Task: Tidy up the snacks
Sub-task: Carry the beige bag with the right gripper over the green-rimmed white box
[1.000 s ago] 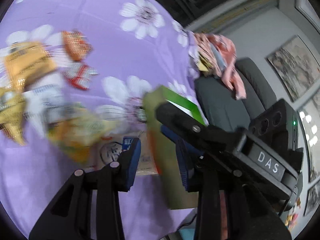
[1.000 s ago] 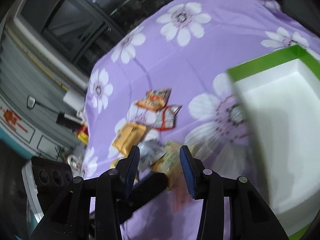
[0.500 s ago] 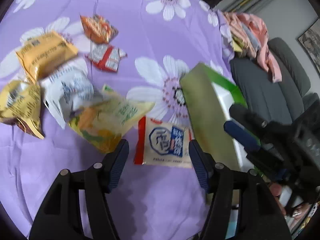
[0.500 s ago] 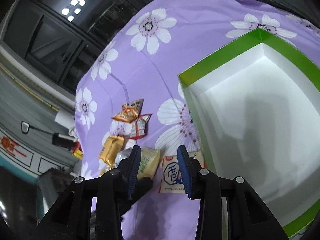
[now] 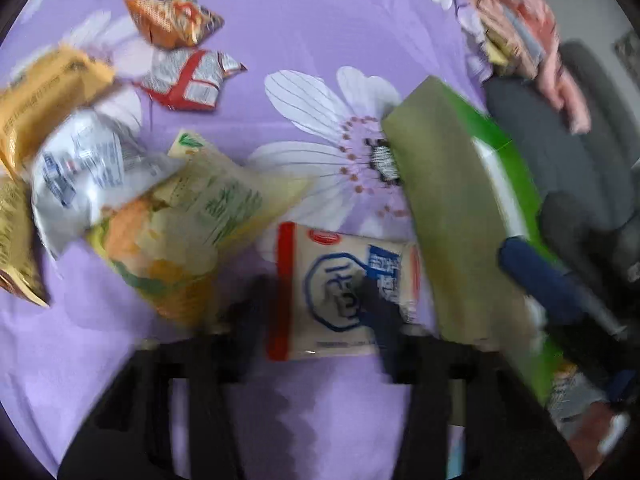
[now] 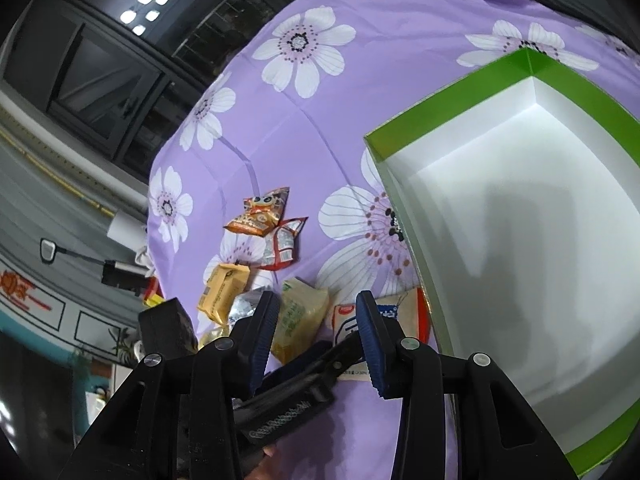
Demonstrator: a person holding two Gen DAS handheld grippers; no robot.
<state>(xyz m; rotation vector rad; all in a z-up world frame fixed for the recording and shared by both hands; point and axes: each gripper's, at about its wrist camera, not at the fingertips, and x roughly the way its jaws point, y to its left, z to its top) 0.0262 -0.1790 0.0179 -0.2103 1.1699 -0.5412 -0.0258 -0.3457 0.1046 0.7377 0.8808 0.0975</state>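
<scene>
Several snack packets lie on a purple flowered cloth [image 5: 280, 24]. My left gripper [image 5: 316, 308] is open, its blurred fingers straddling a cream packet with red ends and blue print [image 5: 340, 292]. Left of it lie a yellow-green bag [image 5: 192, 224], a silver bag [image 5: 84, 168], a yellow bag [image 5: 44, 96], a red-and-silver packet [image 5: 188, 80] and an orange packet [image 5: 172, 20]. A green box with a white inside [image 6: 520, 216] stands empty at the right; its outer wall shows in the left wrist view [image 5: 456, 216]. My right gripper [image 6: 316, 332] is open and empty above the left gripper.
A dark grey sofa [image 5: 560, 152] with a pink cloth [image 5: 532, 32] on it stands past the cloth's right edge. Dark windows [image 6: 120, 80] and a grey wall lie beyond the far edge. The left gripper's body [image 6: 280, 400] lies under my right fingers.
My left gripper has moved forward and down onto the cream packet, which now lies between its fingers. The right gripper's view has shifted closer to the box and the packets.
</scene>
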